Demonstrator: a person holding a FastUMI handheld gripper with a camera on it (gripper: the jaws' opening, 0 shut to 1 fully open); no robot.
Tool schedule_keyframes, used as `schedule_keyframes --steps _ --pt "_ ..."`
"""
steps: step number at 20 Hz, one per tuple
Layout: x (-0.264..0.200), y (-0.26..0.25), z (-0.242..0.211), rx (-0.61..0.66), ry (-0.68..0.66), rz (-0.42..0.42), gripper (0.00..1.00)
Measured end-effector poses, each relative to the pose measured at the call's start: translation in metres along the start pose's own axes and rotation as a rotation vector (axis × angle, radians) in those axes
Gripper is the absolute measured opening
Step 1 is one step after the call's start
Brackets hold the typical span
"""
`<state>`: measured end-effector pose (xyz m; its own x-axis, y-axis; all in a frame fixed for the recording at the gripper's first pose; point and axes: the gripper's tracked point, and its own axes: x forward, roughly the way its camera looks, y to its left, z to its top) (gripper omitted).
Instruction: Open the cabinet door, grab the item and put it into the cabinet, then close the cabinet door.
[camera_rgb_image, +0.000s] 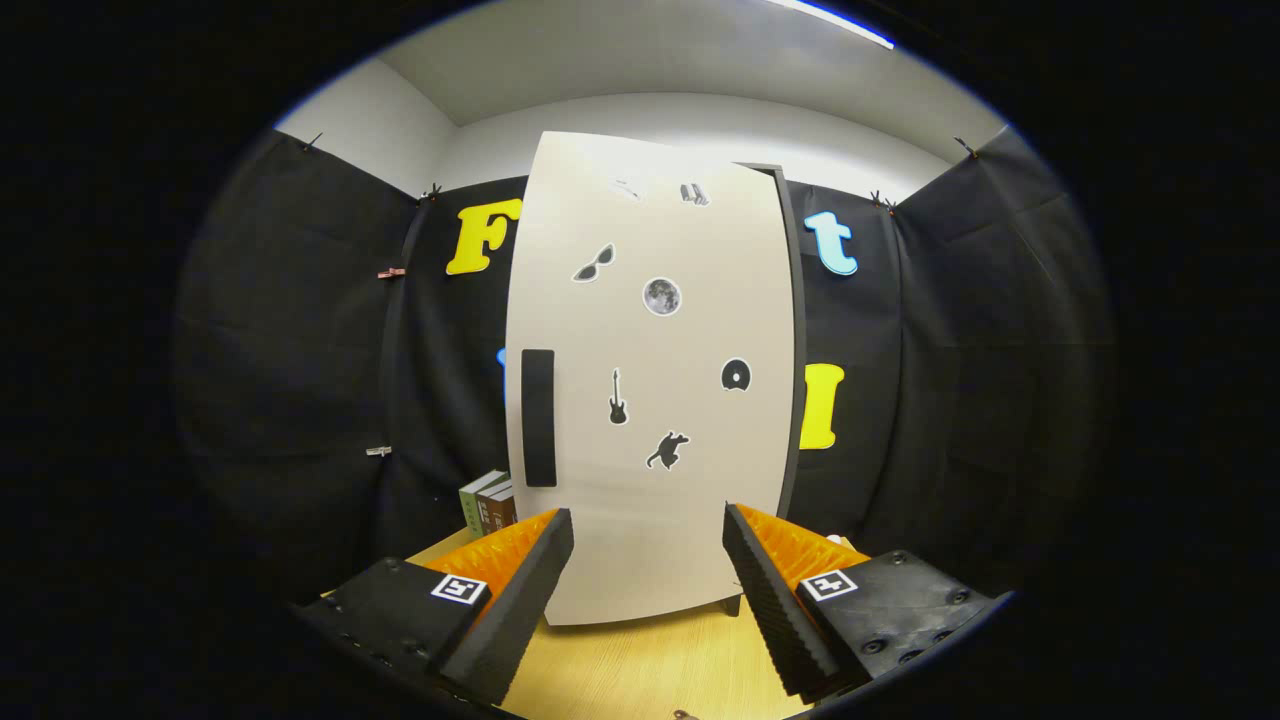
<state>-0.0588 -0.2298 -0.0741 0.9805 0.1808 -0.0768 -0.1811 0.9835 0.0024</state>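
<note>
A tall cabinet (790, 330) stands on the wooden table (650, 665), straight ahead of my fingers. Its pale door (650, 480) carries several small stickers and lies nearly flat against the dark frame, with a sliver of frame showing along its right side. A black vertical handle (538, 417) sits on the door's left side, above my left finger. My gripper (648, 525) is open, a short way from the door's lower part, with nothing between the fingers.
A few books (488, 503) stand upright on the table left of the cabinet, beyond my left finger. Black cloth walls close in the booth behind and on both sides. Bare wood lies between the fingers and the cabinet's base.
</note>
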Motion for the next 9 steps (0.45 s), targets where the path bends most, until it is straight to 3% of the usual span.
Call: schedule_keyframes --steps 9 --pt "-0.0034 -0.0069 -0.0017 -0.011 0.005 -0.036 0.98"
